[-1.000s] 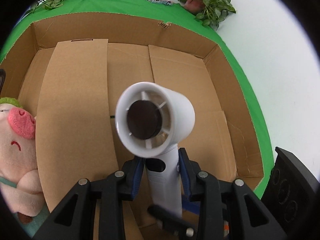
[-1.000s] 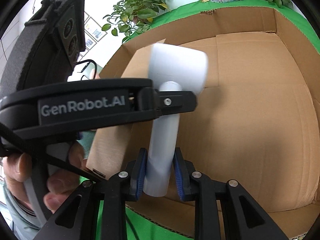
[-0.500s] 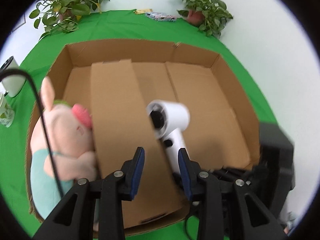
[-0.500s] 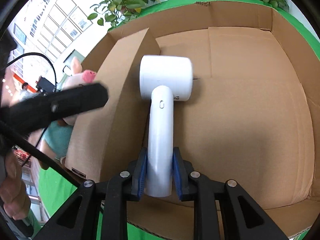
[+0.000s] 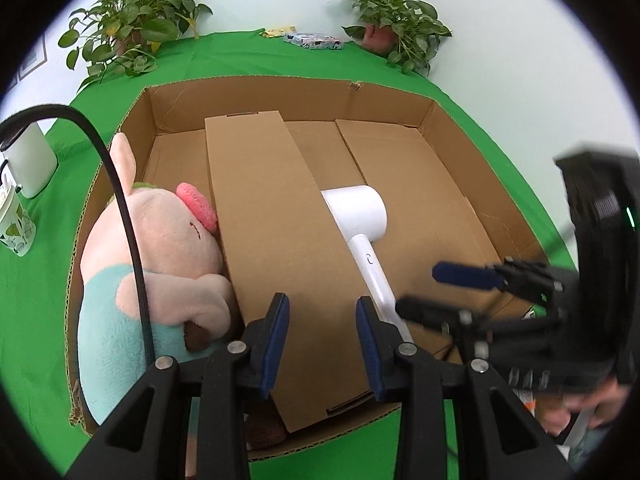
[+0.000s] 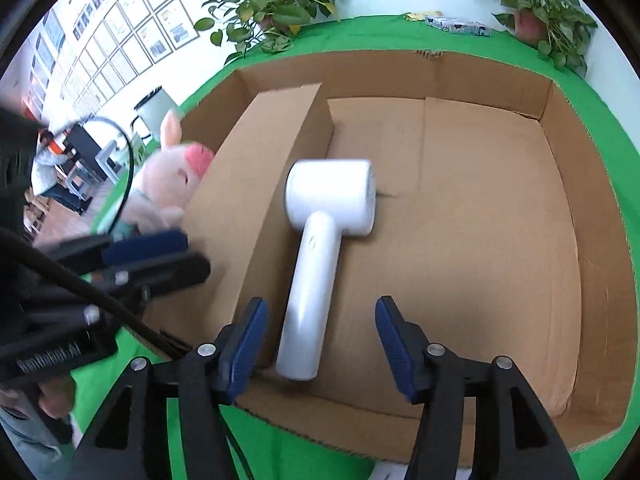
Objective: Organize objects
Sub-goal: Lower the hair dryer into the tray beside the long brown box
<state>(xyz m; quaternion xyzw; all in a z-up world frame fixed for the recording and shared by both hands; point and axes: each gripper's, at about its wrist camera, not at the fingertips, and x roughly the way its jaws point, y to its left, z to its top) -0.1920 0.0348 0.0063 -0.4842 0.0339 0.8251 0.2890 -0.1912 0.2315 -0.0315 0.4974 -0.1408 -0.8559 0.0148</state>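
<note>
In the left wrist view the left claw (image 5: 322, 334) hangs over the near edge of the cardboard box (image 5: 248, 92), its blue pads (image 5: 276, 344) set a narrow gap apart with nothing between them, pointing steeply down at the tilted cardboard divider (image 5: 272, 240). A second ago it gripped the handle of the white hair dryer (image 5: 358, 216); now that dryer lies on the box floor just right of the divider, handle toward the near side. The plush pig (image 5: 160, 248) fills the left compartment, snout against the divider. At right the right claw (image 5: 448, 288) reaches in sideways, blurred, its holder's hand (image 5: 576, 412) below. In the right wrist view the right claw (image 6: 320, 344) is opening, pads clear of the dryer (image 6: 328, 208), whose handle end lies between them but nearer the left pad; half a second ago they clamped that handle. It aims steeply down into the box (image 6: 560, 128). The left claw (image 6: 160, 256) crosses at left, blurred, near the divider (image 6: 256, 184) and the pig (image 6: 172, 184), above the green surface (image 6: 360, 40).
</note>
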